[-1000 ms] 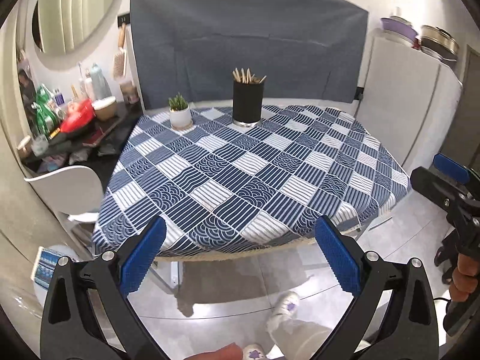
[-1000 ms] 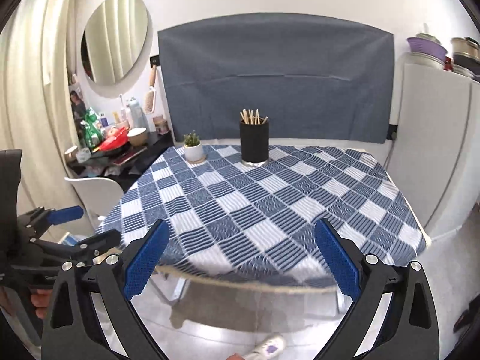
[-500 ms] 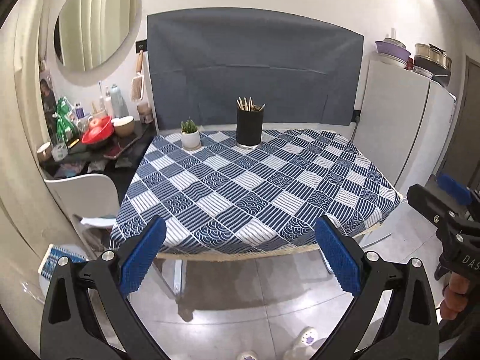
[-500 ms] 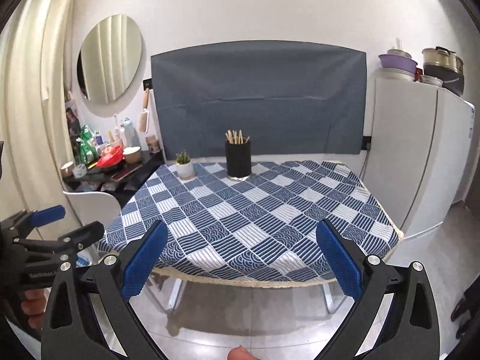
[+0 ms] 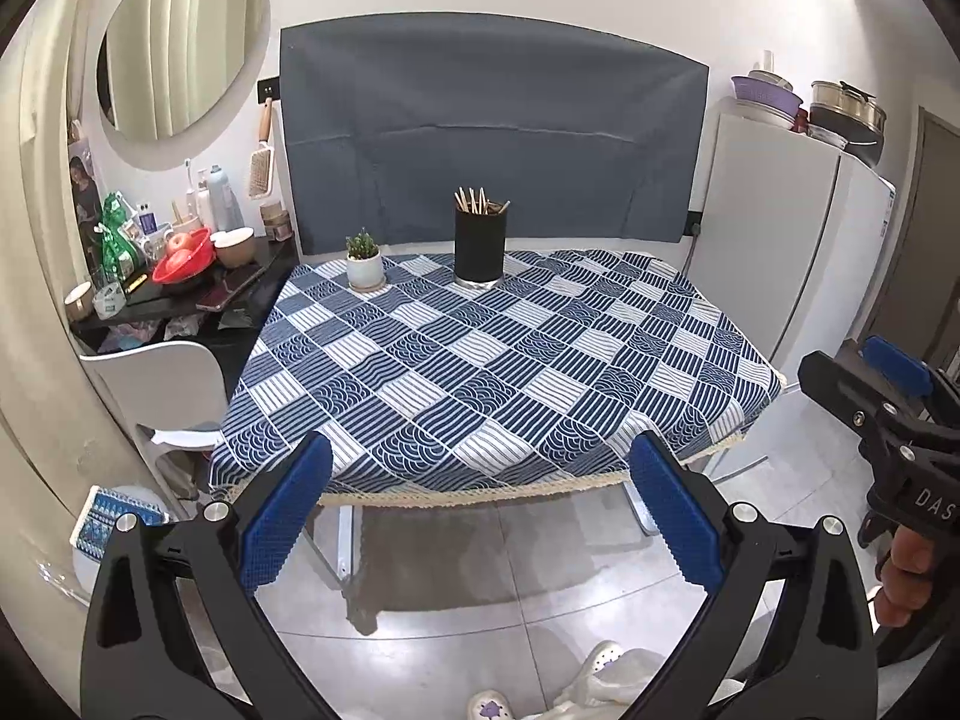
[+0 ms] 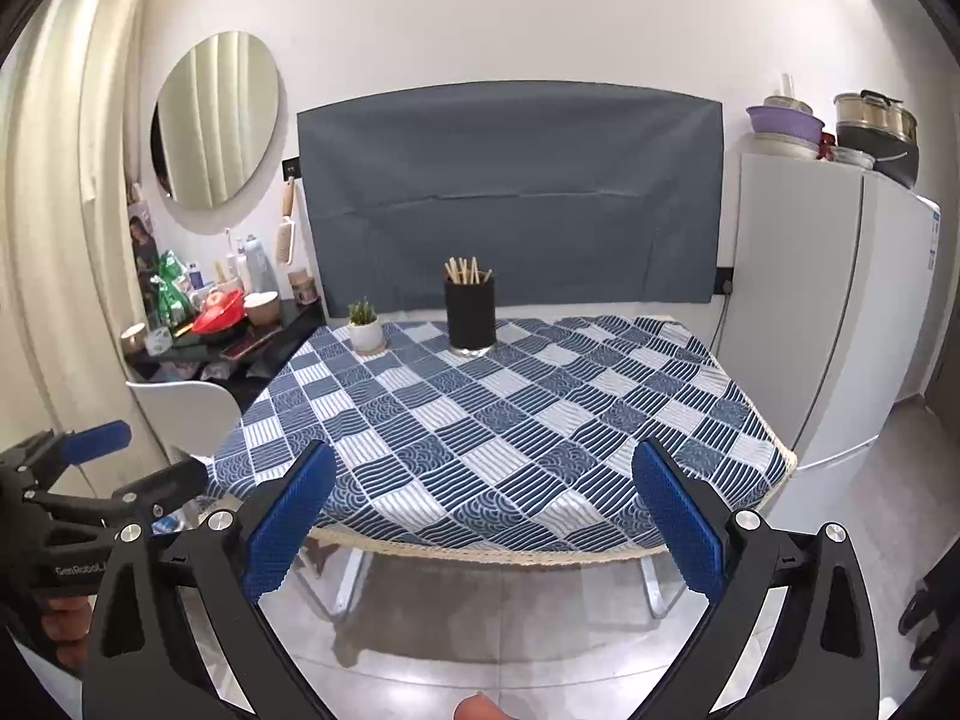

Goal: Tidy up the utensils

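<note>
Left gripper (image 5: 480,510): jaws spread wide, empty, held off the near edge of the table (image 5: 600,360)
Right gripper (image 6: 480,516): jaws spread wide, empty, alongside the left one
Holder (image 5: 479,246): black cup, upright at the table's far side, straight ahead of both grippers
Utensils (image 5: 477,201): wooden sticks standing in the holder
Potted plant (image 5: 363,261): just left of the holder

White lettering reading "DAS", cut off at the frame edge, stood on the black body of the right claw (image 5: 894,384), and "GenRobot", likewise cut short, stood on the body of the left claw (image 6: 120,462).
</note>
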### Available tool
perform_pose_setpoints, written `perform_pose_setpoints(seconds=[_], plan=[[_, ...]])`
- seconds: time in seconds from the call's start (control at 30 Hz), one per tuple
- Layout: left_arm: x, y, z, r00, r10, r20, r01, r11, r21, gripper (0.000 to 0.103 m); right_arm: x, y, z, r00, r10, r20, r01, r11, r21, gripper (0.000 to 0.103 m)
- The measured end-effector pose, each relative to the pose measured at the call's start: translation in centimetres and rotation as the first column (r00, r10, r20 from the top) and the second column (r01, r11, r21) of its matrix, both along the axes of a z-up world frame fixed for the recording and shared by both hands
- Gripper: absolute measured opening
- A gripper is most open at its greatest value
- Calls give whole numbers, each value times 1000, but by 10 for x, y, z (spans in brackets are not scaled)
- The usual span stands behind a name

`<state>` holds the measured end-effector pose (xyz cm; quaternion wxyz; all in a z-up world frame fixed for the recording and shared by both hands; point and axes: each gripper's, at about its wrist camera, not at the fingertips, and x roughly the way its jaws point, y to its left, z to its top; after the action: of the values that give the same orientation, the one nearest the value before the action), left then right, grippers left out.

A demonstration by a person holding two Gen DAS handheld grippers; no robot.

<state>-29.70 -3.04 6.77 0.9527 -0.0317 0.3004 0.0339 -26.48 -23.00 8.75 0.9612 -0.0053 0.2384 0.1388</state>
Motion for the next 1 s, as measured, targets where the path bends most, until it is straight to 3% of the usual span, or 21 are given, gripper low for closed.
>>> perform_pose_setpoints(seconds=[1.0], plan=[[-15, 9, -1, 998, -64, 28, 65, 998, -16, 97, -25, 13, 2, 1000, 11, 14, -11, 1000, -6, 95]])
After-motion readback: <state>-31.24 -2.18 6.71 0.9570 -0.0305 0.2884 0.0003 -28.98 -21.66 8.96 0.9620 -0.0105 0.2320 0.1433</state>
